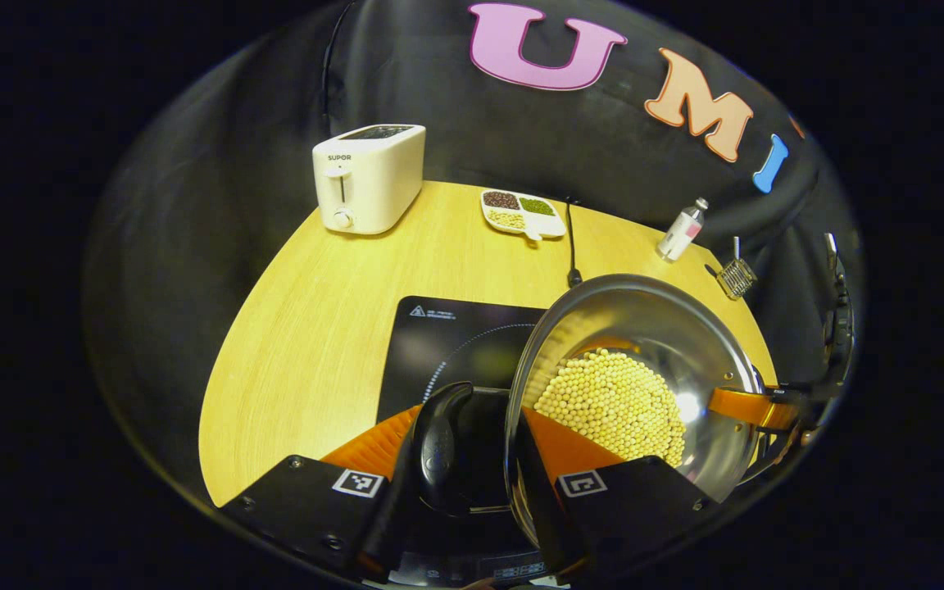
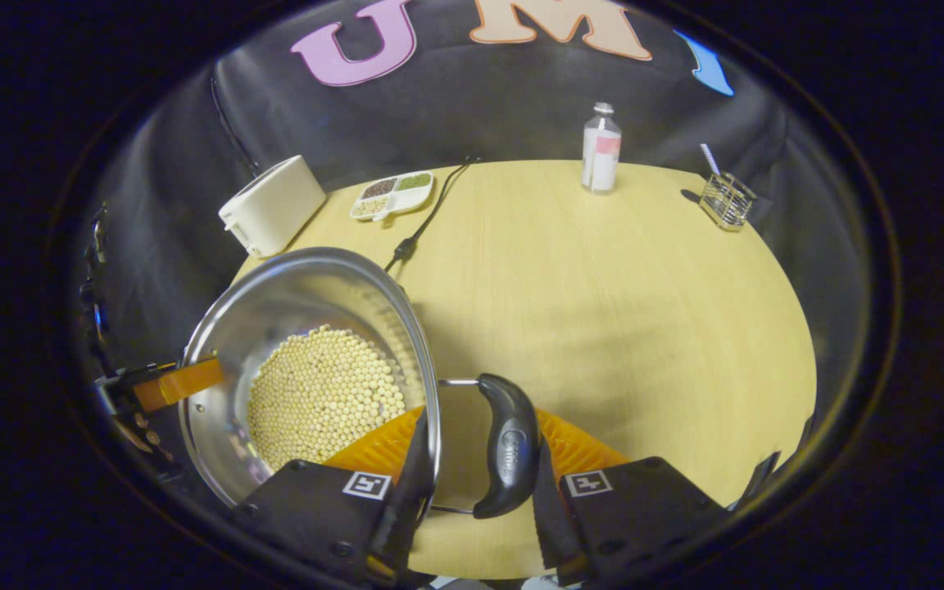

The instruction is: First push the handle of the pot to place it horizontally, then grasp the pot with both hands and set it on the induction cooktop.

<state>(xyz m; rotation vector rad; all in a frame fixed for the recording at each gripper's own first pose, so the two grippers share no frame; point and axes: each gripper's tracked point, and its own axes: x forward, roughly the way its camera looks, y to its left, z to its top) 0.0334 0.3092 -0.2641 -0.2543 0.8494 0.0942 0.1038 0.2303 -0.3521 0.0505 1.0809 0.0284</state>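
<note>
Left gripper view: pot (image 1: 636, 385) of beans, both grippers clamped on its side handles, lifted partly over cooktop (image 1: 447, 344); setting down remains.

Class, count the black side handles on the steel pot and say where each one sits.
2. One handle sits between the left gripper fingers; the other handle sits between the right gripper fingers, on opposite sides of the pot.

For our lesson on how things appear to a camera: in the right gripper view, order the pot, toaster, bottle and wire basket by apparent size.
1. Pot, though nearest the camera.
2. Toaster.
3. Bottle and wire basket look alike; unranked.
</note>
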